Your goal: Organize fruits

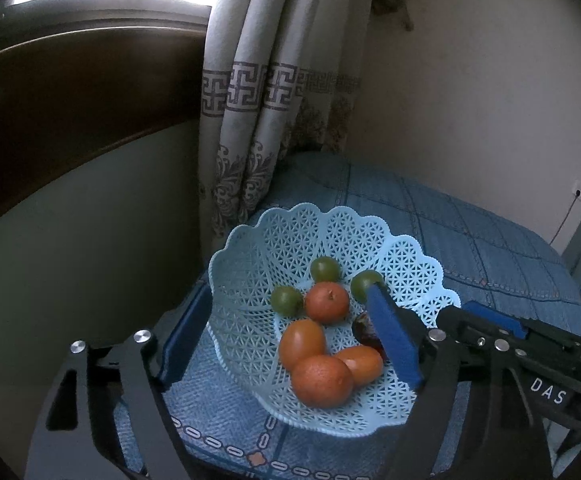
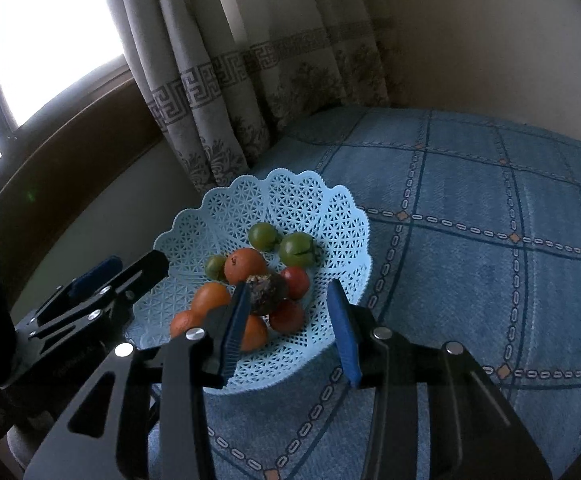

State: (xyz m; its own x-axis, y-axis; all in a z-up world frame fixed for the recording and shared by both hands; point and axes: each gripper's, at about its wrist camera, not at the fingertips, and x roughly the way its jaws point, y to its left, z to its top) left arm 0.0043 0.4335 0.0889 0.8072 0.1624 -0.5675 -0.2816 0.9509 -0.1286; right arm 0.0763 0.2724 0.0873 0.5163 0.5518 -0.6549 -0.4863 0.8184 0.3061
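Blue quilted bedspread [image 2: 470,184], lattice basket [image 2: 330,208], patterned curtain [image 2: 218,80], both grippers' jaws released.

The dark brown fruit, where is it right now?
In the right wrist view the dark brown fruit lies mid-basket, beside the right gripper's left finger, with a red fruit on its other side.

Home bedroom: quilted bed [image 2: 470,184], curtain [image 1: 250,100] by window [image 2: 50,32].

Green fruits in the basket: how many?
3, all at the far side of the basket: one rear, one right, one left. None seem hidden.
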